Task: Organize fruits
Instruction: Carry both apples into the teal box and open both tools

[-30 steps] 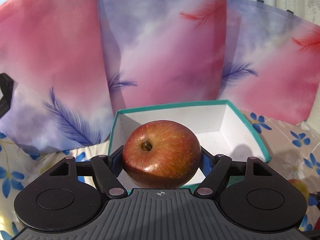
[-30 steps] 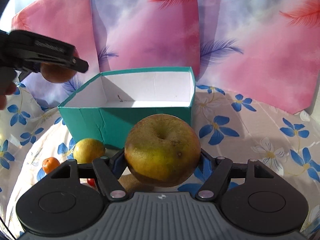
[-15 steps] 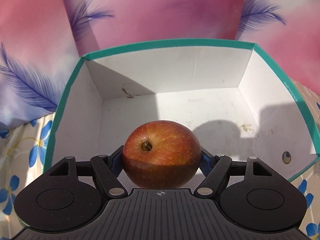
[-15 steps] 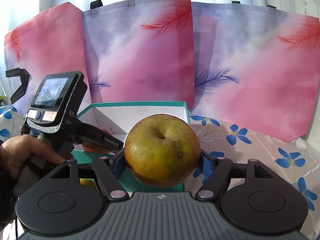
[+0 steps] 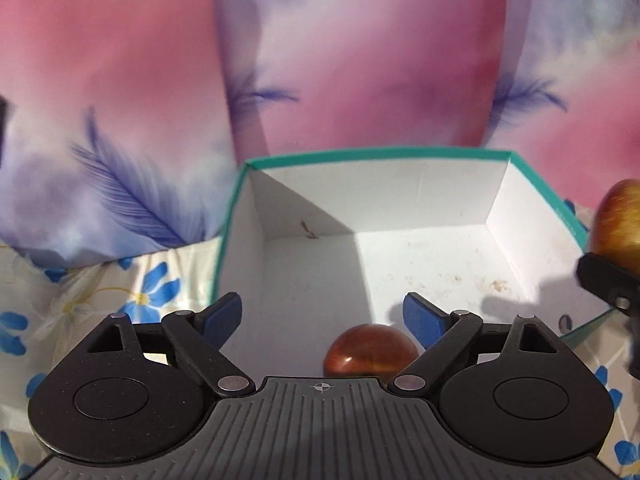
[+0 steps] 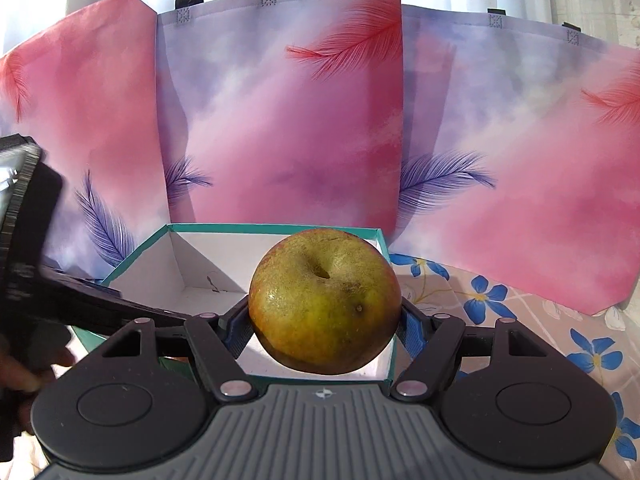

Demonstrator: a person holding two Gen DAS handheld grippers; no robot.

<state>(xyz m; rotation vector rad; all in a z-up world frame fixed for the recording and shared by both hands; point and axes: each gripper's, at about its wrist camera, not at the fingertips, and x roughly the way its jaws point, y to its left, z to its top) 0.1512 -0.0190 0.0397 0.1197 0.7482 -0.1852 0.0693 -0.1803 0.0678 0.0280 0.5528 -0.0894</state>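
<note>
The left wrist view shows my left gripper (image 5: 322, 316) over the teal box (image 5: 360, 154), its jaws opening with nothing pressed between the blue pads. A red apple (image 5: 370, 350) lies below them on the box's white floor, partly hidden by the gripper body. My right gripper (image 6: 324, 320) is shut on a green-yellow apple (image 6: 324, 304), held above the near side of the same teal box (image 6: 272, 229). That apple (image 5: 618, 224) and a right finger also show at the right edge of the left wrist view. The left gripper's body (image 6: 48, 280) fills the right view's left side.
Pink and lilac feather-print bags (image 6: 280, 120) stand as a wall behind the box. A floral tablecloth (image 6: 520, 308) covers the table around it. A hand (image 6: 24, 372) holds the left tool at the lower left of the right wrist view.
The left jaws have spread and let go of the red apple, which now lies on the box floor. The left gripper has pulled back. The right gripper has come closer to the box with its apple.
</note>
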